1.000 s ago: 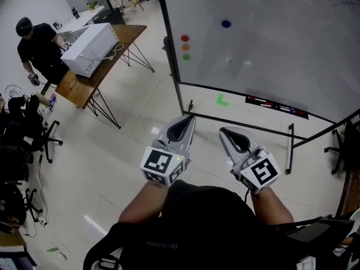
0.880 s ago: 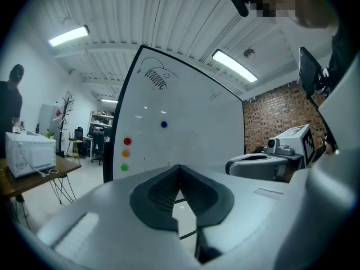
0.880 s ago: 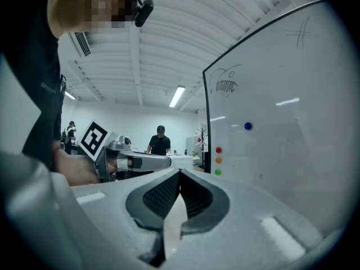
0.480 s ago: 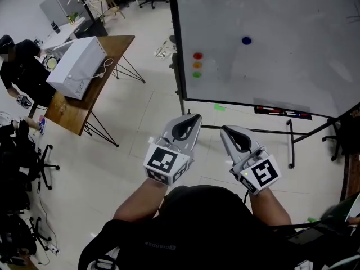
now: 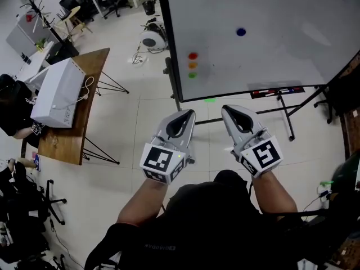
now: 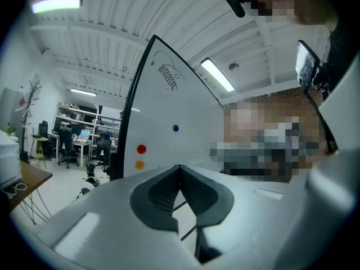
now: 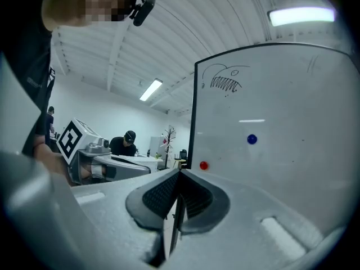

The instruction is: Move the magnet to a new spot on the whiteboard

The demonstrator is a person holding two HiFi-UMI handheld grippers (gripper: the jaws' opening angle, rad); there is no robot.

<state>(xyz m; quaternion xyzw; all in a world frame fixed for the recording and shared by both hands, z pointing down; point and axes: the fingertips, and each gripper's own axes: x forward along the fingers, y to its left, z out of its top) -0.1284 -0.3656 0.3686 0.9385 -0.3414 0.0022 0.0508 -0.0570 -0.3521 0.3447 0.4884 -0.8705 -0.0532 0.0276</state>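
Both tongs closed and empty, short of the whiteboard's magnets

The blue magnet (image 5: 241,32) sits alone on the whiteboard (image 5: 292,10) in the upper right of the head view. A red magnet (image 5: 193,55), an orange magnet (image 5: 192,65) and a green magnet (image 5: 192,75) form a column by the board's left edge, and I cannot tell which one the task means. The left tongs (image 5: 189,112) and right tongs (image 5: 227,109) hover side by side at centre frame, well apart from the board, each with its jaws pressed together on nothing. One pair should probably open before it arrives, meet the magnet squarely, pinch its rim and lift it off rather than drag it. The column leaves little room beside the dark frame, and the marker tray (image 5: 278,90) lines the bottom edge. The bare white around the blue magnet offers ample room. The wooden bench (image 5: 73,122) at left stands well clear.
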